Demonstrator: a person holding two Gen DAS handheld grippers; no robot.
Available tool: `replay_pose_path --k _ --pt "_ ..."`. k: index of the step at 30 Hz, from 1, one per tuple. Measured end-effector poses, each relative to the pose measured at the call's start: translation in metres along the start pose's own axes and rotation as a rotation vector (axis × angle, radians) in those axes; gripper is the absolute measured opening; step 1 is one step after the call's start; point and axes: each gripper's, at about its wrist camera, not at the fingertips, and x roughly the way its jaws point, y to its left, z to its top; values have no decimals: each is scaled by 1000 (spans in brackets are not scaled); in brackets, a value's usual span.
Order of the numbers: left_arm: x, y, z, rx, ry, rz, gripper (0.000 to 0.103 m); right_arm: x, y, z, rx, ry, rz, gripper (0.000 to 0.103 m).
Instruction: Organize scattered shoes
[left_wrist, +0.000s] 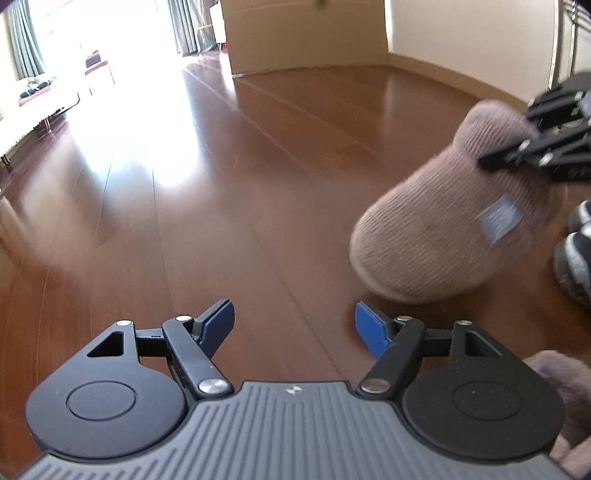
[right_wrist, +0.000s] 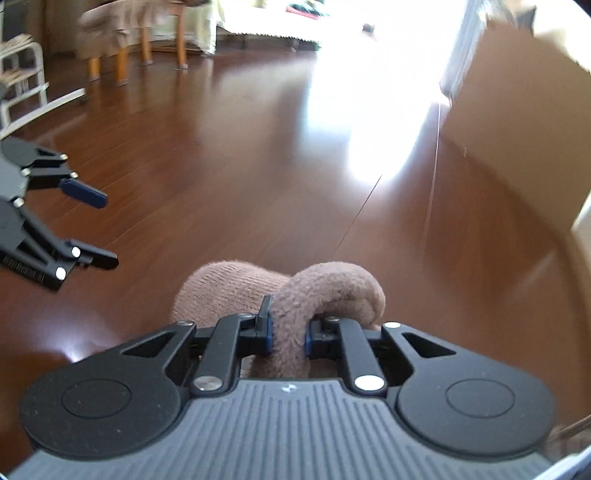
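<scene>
My right gripper (right_wrist: 287, 334) is clamped tight on the slipper (right_wrist: 236, 295), its blue pads pinching the fuzzy brown collar so that the cloth bulges up in a fold above the jaws. From the left camera I see that slipper (left_wrist: 443, 225) tilted, toe down near the floor (left_wrist: 258, 184) and heel up, where the right gripper's black fingers (left_wrist: 517, 147) bite into it (whether the toe touches the boards I cannot tell, the picture is blurred there). A pale square label sits on its ribbed side.

My left gripper (left_wrist: 294, 326) is empty, its jaws standing well apart with only bare floor between the blue pads (left_wrist: 369, 326). It sits just left of the slipper's toe without touching it. In the right camera its two fingers (right_wrist: 85, 194) show at the left edge, spread and clear of everything.

At the right edge of the left view lie grey sneakers (left_wrist: 576, 258), just beside the slipper. A cardboard box (left_wrist: 306, 37) stands at the far wall. A second brown fuzzy shape (left_wrist: 569, 406) shows at the lower right corner, too cut off to tell what it is.
</scene>
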Motion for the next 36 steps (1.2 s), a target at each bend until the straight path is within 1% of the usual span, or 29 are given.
replay_pose_path --k 2,3,5,8,9,12,14,17,18,19,20,21,22,23,24,25,26,27,28,29,30,32,33,34,35,36 --pt "-9 -5 -2 6 -6 -15 74 -44 -8 -2 -103 -20 23 12" --pt "-12 -8 -4 9 -9 -22 74 -58 -10 -3 -138 -20 29 12" --pt "-17 -14 -7 16 -6 -36 74 -102 -13 -7 -266 -1 65 12" --pt "-20 -24 -12 16 6 -66 74 -144 -8 -15 -445 95 137 12" --pt "-19 -27 -14 14 13 -78 74 -152 -6 -17 -489 127 158 12" --pt "-15 -41 -19 15 27 -109 74 -160 20 -37 -704 304 285 12" --pt "-15 -47 -22 25 37 -122 74 -155 42 -55 -834 379 361 12" --pt "-19 -56 -25 48 52 -134 74 -145 82 -91 -1020 427 469 13" --pt "-21 -59 -26 59 56 -135 74 -142 95 -107 -1059 423 495 16" --pt "-23 -62 -28 70 59 -136 74 -134 105 -116 -1068 421 500 23" --pt "-25 -66 -29 81 63 -136 74 -124 111 -123 -1054 429 467 30" --pt "-28 -68 -31 86 68 -144 74 -117 115 -128 -1035 439 413 39" --pt "-31 -70 -34 88 73 -156 74 -108 112 -133 -978 432 323 43" --pt "-35 -71 -37 89 78 -168 74 -102 103 -136 -856 409 237 43" --pt "-38 -73 -39 91 83 -181 74 -100 94 -134 -732 392 207 45" --pt "-42 -75 -45 98 89 -197 74 -103 82 -132 -552 375 187 49" --pt "-46 -77 -53 108 95 -215 74 -109 67 -131 -316 344 145 49" --pt "-49 -81 -60 118 102 -229 74 -115 59 -132 -178 320 115 51" --pt "-54 -85 -67 125 112 -243 74 -122 53 -135 -66 296 92 58" --pt "-59 -90 -73 131 124 -257 74 -130 51 -141 51 267 61 62" --pt "-65 -95 -80 136 136 -272 74 -138 51 -148 130 242 34 66" --pt "-70 -112 -102 179 176 -316 74 -151 60 -163 269 225 -16 67" --pt "-71 -121 -109 214 184 -324 75 -156 67 -170 321 230 -40 67" --pt "-72 -128 -115 249 183 -316 75 -162 73 -176 381 236 -40 67" --pt "-72 -134 -121 285 179 -300 75 -167 81 -180 444 233 -12 67" --pt "-70 -140 -125 319 174 -274 75 -172 90 -181 496 227 48 67"
